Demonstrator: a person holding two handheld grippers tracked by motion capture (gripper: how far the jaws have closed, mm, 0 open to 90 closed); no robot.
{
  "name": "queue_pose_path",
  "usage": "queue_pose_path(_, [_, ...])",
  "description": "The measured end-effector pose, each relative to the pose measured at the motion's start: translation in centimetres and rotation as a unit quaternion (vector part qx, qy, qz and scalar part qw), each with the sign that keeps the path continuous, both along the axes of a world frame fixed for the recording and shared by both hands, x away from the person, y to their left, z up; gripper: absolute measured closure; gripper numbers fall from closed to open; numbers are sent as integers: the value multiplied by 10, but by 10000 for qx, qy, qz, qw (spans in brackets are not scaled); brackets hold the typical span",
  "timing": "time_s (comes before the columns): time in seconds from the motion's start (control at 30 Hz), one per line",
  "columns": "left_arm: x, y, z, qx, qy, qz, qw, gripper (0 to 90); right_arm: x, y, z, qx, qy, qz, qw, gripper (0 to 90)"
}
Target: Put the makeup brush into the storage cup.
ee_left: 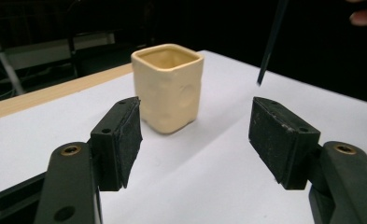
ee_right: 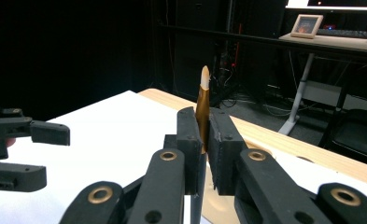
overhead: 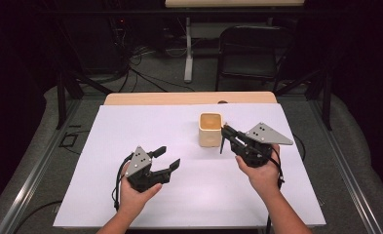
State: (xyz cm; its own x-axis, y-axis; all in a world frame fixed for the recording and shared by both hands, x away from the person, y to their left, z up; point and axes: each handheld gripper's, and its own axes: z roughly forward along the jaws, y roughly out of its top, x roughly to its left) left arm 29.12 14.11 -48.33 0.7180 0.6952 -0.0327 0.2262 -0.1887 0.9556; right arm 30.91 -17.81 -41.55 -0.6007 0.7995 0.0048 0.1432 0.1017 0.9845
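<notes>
A cream square cup (overhead: 211, 129) is seen standing upright on the white-covered bench (overhead: 130, 126), past the middle toward the far edge and somewhat toward the right edge. Its opening faces up; shallow round dimples are noted on its side walls in the left gripper view (ee_left: 168, 86).

The right hand-held gripper (overhead: 224, 130) is held just beside the cup's right wall, its tip at about rim height. Its jaws are closed on a thin brush (ee_right: 202, 109): in the right gripper view a gold ferrule with a pale tip is seen rising above the clamped pads, and a dark handle (overhead: 221, 145) is seen hanging below them toward the bench. In the left gripper view the handle's lower end (ee_left: 270, 46) is seen clear of the bench surface, to the right of the cup. Whether the gripper touches the cup cannot be told.

The left hand-held gripper (overhead: 168, 157) is held near the bench's middle, toward the near edge, well apart from the cup. Its jaws are spread wide and nothing is held between the pads (ee_left: 127, 137); the cup is framed beyond them.
</notes>
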Motion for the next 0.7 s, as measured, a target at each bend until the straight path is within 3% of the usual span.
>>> queue_pose_path(0.4, [-4,27,-10,66,33,261,9996,341,13,-4,12,108,19,-15,9999,839])
queue_pose_path(0.7, [-3,33,-12,-37,68,307,9995,341,32,3,25,1,-82,-134,9999,839])
